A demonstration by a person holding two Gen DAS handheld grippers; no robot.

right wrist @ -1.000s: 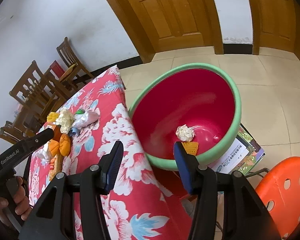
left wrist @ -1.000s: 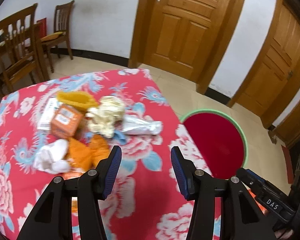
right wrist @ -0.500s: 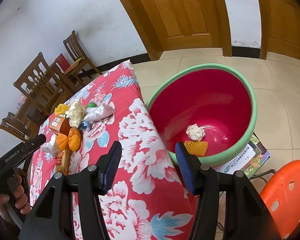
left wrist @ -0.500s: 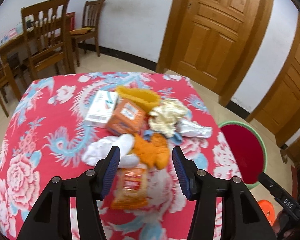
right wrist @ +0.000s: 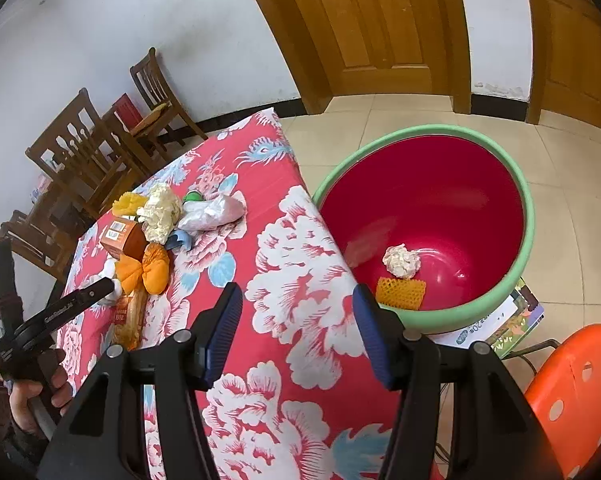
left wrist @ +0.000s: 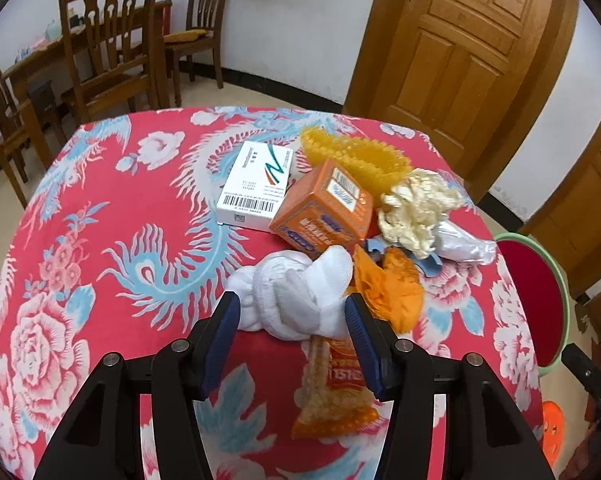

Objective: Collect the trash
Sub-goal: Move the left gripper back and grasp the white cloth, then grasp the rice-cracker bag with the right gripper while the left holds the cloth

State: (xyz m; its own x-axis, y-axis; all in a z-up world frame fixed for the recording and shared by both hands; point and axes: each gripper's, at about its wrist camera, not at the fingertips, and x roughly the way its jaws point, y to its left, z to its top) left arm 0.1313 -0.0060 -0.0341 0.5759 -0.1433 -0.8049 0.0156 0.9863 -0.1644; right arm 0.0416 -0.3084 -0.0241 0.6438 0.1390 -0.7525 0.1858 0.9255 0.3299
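Note:
A trash pile lies on the red flowered tablecloth (left wrist: 132,216): a white crumpled wad (left wrist: 296,292), orange crumpled paper (left wrist: 392,284), an orange box (left wrist: 324,208), a white box (left wrist: 256,184), yellow foam net (left wrist: 356,156), cream crumpled paper (left wrist: 416,208), a silvery bag (left wrist: 464,244) and a snack packet (left wrist: 336,396). My left gripper (left wrist: 292,340) is open with its fingers on either side of the white wad. My right gripper (right wrist: 296,332) is open and empty over the table's edge, beside the red basin with a green rim (right wrist: 528,216), which holds a paper ball (right wrist: 400,260) and an orange net (right wrist: 400,292).
Wooden chairs (left wrist: 112,48) and a table stand behind the cloth-covered table. Wooden doors (left wrist: 460,40) are at the back. An orange plastic stool (right wrist: 576,396) and a magazine (right wrist: 512,320) are by the basin. The basin shows at the right in the left wrist view (left wrist: 560,280).
My left gripper has moved left and forward onto the pile, and now straddles the white wad. My right gripper has drifted slightly left of the basin, over the table's edge.

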